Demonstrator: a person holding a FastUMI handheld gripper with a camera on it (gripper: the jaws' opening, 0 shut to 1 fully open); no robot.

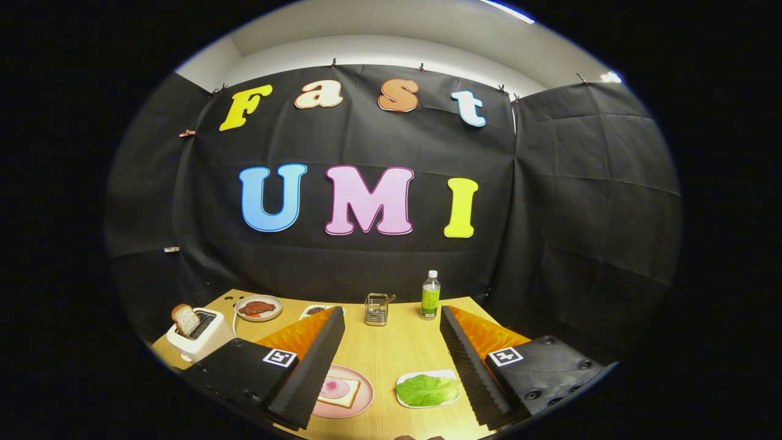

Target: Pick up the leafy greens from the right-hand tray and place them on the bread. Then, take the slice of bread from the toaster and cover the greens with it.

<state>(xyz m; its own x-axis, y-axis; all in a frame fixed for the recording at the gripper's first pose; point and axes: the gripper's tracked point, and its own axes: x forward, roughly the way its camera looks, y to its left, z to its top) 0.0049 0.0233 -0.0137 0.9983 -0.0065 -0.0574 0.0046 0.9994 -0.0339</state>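
Observation:
My gripper [391, 333] is open, held above the wooden table [391, 348], with nothing between its fingers. Low between the fingers, close to the right one, a green leafy piece [427, 390] lies on a small white tray [406, 397]. By the left finger, a pink plate [363, 400] carries a slice of bread [339, 391] with a pink spread on it. A white toaster [198, 336] stands beyond the left finger, and a slice of bread [185, 319] sticks up out of its slot.
At the back of the table stand a plate of reddish food [258, 307], a small dish [314, 310] partly behind the left finger, a wire holder [377, 308] and a green bottle [430, 296]. The black cloth wall rises right behind them.

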